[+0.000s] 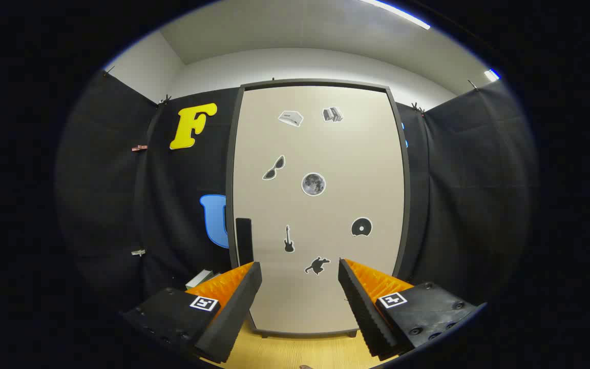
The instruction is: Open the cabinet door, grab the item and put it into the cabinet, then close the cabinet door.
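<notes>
The tongs (300,277) are seen with the two fingers wide apart, and nothing is held between them. No object is touched by either finger (233,302); only free space and the lower part of the cabinet door are seen in the gap.

The cabinet (318,205) is placed straight ahead of the tongs, beyond the fingertips, and it stands upright on a wooden bench (295,353). Its door (325,154) is light beige with a dark frame, and it is closed. A dark vertical handle (244,241) is fixed near the left edge of the door, just above the left finger. Several small stickers are put on the door: sunglasses (274,167), a moon (313,184), a guitar (288,239), a disc (361,227), and a few others whose shapes cannot be told well.

To the left of the cabinet, low beside the left finger, a small light flat object (200,278) is partly seen; it cannot be told what it is, and it may be the item of the task. Black cloth (469,195) is hung on both sides behind the cabinet, and a white wall and ceiling are seen above it.
</notes>
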